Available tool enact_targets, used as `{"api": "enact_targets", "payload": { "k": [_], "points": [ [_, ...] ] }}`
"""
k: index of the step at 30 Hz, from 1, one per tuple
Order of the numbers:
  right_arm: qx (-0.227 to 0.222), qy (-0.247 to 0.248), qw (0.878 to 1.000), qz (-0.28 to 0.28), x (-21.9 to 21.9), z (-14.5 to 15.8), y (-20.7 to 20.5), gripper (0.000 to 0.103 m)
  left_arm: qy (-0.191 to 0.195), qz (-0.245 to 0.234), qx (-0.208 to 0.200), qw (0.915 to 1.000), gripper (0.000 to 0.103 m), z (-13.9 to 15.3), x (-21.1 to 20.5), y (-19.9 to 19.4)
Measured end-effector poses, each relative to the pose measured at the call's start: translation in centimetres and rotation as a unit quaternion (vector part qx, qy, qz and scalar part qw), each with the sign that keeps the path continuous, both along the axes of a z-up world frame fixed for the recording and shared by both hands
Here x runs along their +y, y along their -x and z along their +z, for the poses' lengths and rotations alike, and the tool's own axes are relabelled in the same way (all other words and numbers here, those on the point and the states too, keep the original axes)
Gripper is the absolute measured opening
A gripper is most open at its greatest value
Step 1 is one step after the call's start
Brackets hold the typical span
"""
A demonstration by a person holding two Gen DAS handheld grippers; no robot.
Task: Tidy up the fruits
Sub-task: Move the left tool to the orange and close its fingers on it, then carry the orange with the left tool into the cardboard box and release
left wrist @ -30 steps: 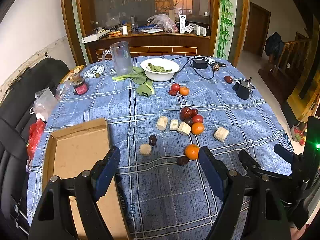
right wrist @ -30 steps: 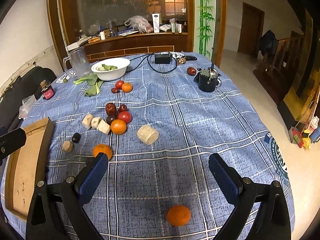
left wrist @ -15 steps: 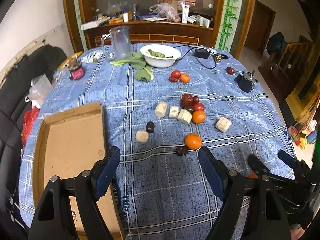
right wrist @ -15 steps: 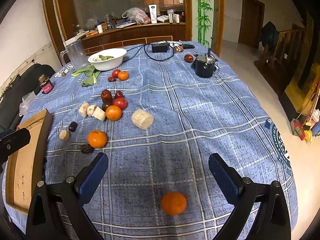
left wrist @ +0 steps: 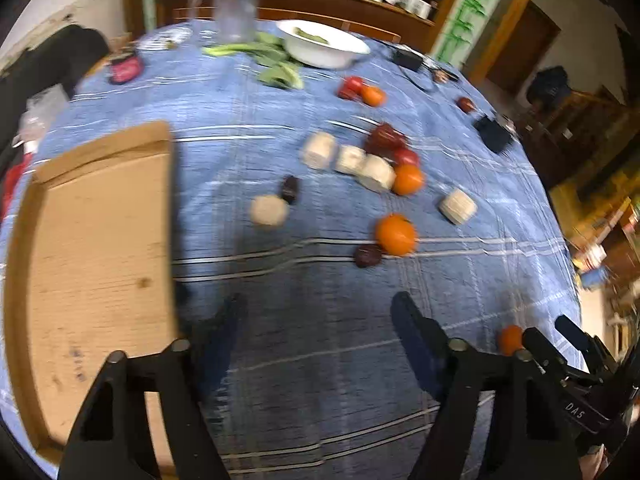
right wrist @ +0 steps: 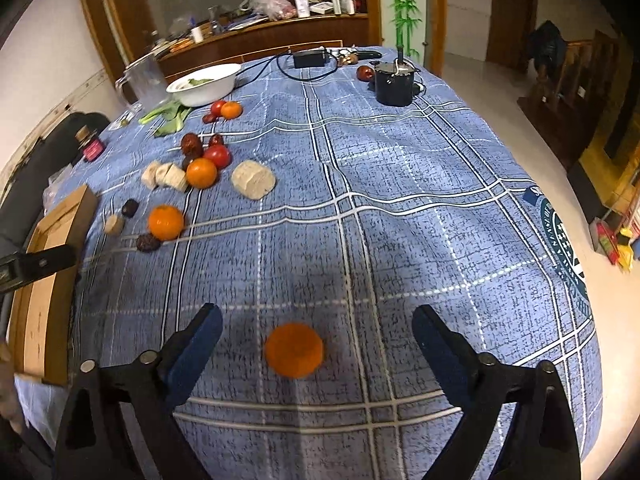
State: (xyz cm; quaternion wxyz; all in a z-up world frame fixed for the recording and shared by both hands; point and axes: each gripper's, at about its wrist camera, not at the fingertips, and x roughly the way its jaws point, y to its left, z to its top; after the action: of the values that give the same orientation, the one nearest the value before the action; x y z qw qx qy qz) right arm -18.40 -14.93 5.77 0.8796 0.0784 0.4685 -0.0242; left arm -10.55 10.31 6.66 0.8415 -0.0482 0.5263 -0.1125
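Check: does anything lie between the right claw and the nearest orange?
Nothing: only bare blue tablecloth separates the open right claw from the orange, per the right wrist view.

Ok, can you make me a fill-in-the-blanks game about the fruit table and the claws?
1. The orange between the right claw fingers lies on a ____ checked tablecloth.
2. Both the right claw and the left claw are ____, gripping nothing.
3. The green leaves are in a ____ bowl.
4. The flat box at the table's left edge is made of ____.

Missing words: blue; open; white; cardboard
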Motion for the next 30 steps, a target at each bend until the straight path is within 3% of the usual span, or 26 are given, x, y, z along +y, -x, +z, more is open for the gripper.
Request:
{"api": "enact_targets", "payload": {
  "k": [3,9,14,20,22,24,27,30],
  "points": [
    [0.002,-0.007,1.000,0.009,-0.4,-0.1,0.2,0.084,0.017,-0.026,0.013,0.9994,0.059,-0.8,-1.5,-0.5],
    [0.017,-0.025,0.999,0.025,-0.9,-0.9,0.0,0.084,0.037,-0.050,0.021,0.9979,0.057,-0.8,-3.5,-2.2],
    [0.028,-0.043,0.998,0.043,-0.1,-1.8,-1.0,0.083,0.007,-0.084,-0.006,0.9964,0.057,-0.6,-6.1,-4.2],
    [0.034,-0.036,0.997,0.065,0.9,-2.3,-1.3,0.082,-0.032,-0.118,0.004,0.9925,0.057,-3.0,-8.3,-5.9],
    [0.037,-0.028,0.996,0.075,1.2,-2.5,-1.4,0.078,-0.042,-0.122,0.009,0.9917,0.048,-3.7,-8.7,-6.1],
    [0.041,-0.022,0.996,0.081,1.5,-2.7,-1.5,0.068,-0.058,-0.122,0.008,0.9908,0.033,-4.1,-8.9,-6.0],
    [0.043,-0.016,0.996,0.081,1.5,-3.0,-1.5,0.047,-0.045,-0.117,0.008,0.9920,0.032,-4.1,-8.3,-6.0],
    [0.043,-0.026,0.996,0.080,1.2,-2.9,-1.6,0.036,-0.030,-0.101,0.009,0.9944,0.032,-3.8,-7.6,-5.8]
  ]
}}
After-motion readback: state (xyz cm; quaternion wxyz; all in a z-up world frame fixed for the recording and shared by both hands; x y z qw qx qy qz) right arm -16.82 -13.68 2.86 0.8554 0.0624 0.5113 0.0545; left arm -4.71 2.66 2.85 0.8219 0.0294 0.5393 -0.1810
